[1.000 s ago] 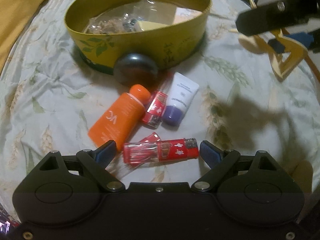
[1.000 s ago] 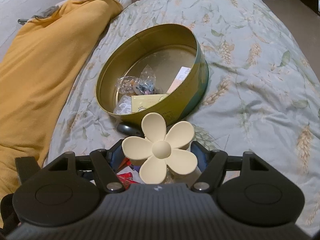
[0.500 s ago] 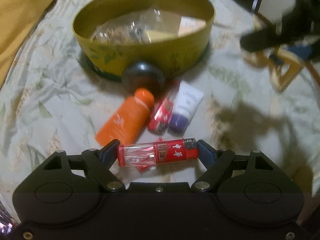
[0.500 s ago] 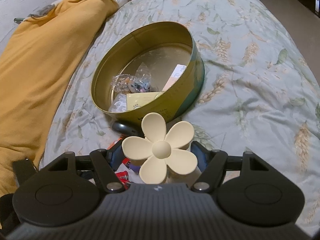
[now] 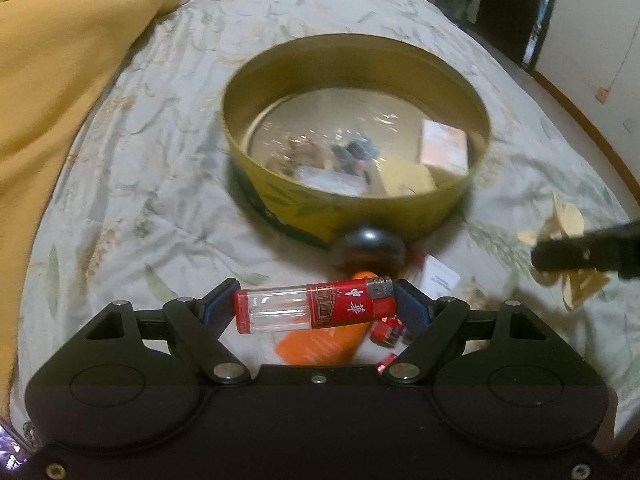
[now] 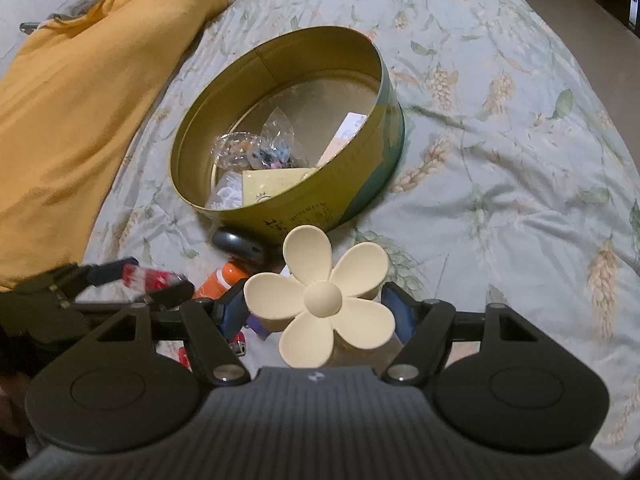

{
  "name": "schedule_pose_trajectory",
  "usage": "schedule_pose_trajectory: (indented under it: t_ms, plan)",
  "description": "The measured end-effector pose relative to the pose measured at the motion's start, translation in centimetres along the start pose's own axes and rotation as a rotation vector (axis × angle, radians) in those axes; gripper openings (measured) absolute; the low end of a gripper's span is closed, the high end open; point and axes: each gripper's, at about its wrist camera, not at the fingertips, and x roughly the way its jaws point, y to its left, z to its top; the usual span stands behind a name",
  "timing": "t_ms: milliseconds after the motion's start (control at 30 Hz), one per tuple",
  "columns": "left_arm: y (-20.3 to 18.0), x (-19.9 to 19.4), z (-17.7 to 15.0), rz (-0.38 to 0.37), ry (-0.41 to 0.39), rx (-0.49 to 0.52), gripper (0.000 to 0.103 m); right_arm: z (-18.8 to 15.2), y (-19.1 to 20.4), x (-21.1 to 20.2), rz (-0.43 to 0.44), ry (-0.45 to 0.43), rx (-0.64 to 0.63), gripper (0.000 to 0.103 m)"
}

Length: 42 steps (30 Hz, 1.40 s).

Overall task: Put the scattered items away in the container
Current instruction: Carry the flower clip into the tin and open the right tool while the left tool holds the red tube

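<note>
On the leaf-print quilt [image 6: 500, 168], left claw [image 5: 314, 308] grips a lighter [image 5: 314, 309], right claw [image 6: 316, 308] a flower clip [image 6: 320, 300].

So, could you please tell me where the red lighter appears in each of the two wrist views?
Left wrist: red lighter lies crosswise at lower centre, clamped in the left tool.
Right wrist: same lighter, blurred, at left edge.
Shared landmark: the round gold tin beyond it.

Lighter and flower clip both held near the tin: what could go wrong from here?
1. The lighter is pinched only at its ends by the left gripper; it may pivot and drop short of the tin.
2. The right gripper, holding the flower clip, might collide with the left one nearby.
</note>
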Motion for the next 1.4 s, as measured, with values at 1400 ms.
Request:
schedule_pose_trajectory:
  t_ms: [1400]
  plan:
    - [7.0, 0.9, 1.6, -0.085, -0.087, -0.202, 0.081, 3.4, 3.8, -1.0, -0.065, -0.046, -0.079, 0.072]
